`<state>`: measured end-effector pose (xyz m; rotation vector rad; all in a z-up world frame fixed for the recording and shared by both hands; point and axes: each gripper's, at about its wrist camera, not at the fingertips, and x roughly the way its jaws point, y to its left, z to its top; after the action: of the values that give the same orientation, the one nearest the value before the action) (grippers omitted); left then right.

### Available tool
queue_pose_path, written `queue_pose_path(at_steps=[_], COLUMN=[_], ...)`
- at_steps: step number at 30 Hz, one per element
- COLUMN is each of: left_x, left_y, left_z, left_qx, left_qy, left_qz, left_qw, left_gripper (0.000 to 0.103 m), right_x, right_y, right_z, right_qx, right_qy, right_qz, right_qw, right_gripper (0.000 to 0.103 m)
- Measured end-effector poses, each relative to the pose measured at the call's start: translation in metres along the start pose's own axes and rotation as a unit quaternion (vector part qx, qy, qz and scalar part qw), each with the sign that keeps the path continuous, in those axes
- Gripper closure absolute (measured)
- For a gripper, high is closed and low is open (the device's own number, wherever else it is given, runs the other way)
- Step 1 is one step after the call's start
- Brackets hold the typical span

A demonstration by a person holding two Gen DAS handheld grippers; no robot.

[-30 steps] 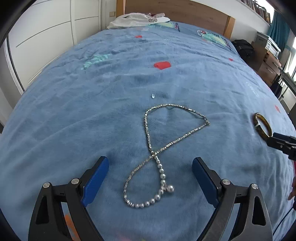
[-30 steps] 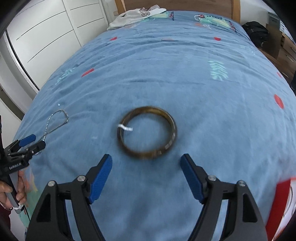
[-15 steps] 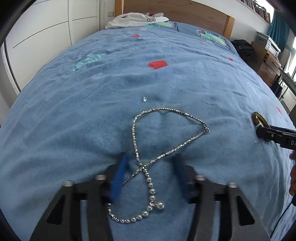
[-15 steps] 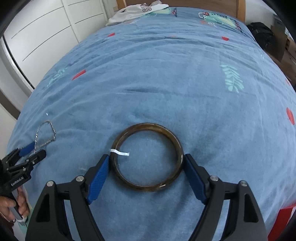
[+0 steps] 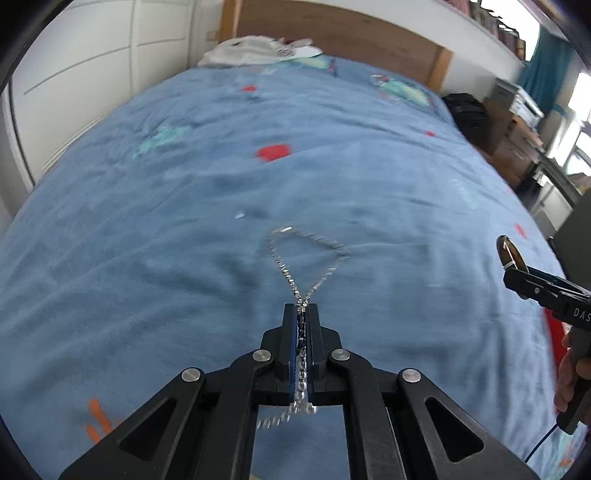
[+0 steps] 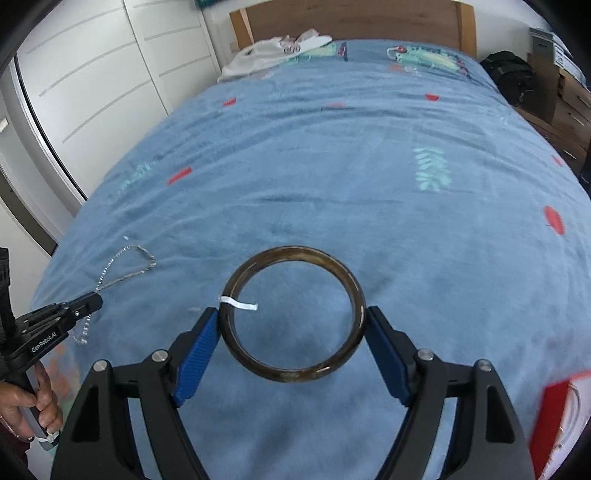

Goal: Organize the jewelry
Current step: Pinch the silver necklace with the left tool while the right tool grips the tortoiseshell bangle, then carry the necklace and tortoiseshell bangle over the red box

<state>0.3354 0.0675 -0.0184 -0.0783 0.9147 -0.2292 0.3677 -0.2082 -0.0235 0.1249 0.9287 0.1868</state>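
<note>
My left gripper point(image 5: 302, 314) is shut on a silver chain necklace point(image 5: 310, 245). The necklace's loop hangs out ahead of the fingertips over the blue blanket, and its beaded end dangles behind them. My right gripper point(image 6: 291, 321) is shut on a dark brown bangle point(image 6: 295, 314) with a small white tag, gripping it by its left and right sides and holding it above the blanket. The right wrist view shows the left gripper point(image 6: 94, 299) with the necklace point(image 6: 125, 264) at the far left. The left wrist view shows the bangle point(image 5: 509, 254) edge-on at the right.
The blue blanket point(image 6: 369, 166) covers the whole bed. A white garment point(image 6: 273, 51) lies by the wooden headboard point(image 6: 351, 18). A red and white object point(image 6: 557, 417) sits at the lower right. White wardrobe doors point(image 6: 92, 74) stand left; a black bag point(image 6: 513, 74) and drawers stand right.
My left gripper has closed on the necklace and lifted it, pulling the loop narrow. My right gripper has closed on the bangle's sides and raised it off the blanket.
</note>
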Motion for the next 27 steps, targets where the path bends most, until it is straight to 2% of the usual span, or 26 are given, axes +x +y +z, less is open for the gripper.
queue_pose_path(at_steps=[4, 9, 16, 23, 27], left_x=[-0.03, -0.063, -0.095, -0.089, -0.072], left_y=[-0.041, -0.098, -0.21, -0.305, -0.351], left_z=[0.005, 0.012, 0.013, -0.008, -0.02], left_qx=[0.023, 0.05, 0.1, 0.132, 0.149], left_qy=[-0.016, -0.033, -0.04, -0.015, 0.005], left_qz=[-0.029, -0.074, -0.157, -0.214, -0.229], left_qw=[0.9992, 0.9954, 0.9817, 0.9678, 0.9621], left_gripper=[0.099, 0.099, 0.099, 0.099, 0.099], right_x=[-0.047, -0.113, -0.19, -0.215, -0.213], right_y=[-0.014, -0.053, -0.137, -0.207, -0.237], right_z=[-0.01, -0.03, -0.065, -0.089, -0.096], right_qx=[0.002, 0.015, 0.041, 0.034, 0.025], right_qy=[-0.018, -0.039, -0.042, -0.016, -0.006], right_qz=[-0.001, -0.022, -0.078, -0.102, -0.085], right_qw=[1.0, 0.999, 0.995, 0.994, 0.996], right_gripper=[0.026, 0.026, 0.026, 0.026, 0.026])
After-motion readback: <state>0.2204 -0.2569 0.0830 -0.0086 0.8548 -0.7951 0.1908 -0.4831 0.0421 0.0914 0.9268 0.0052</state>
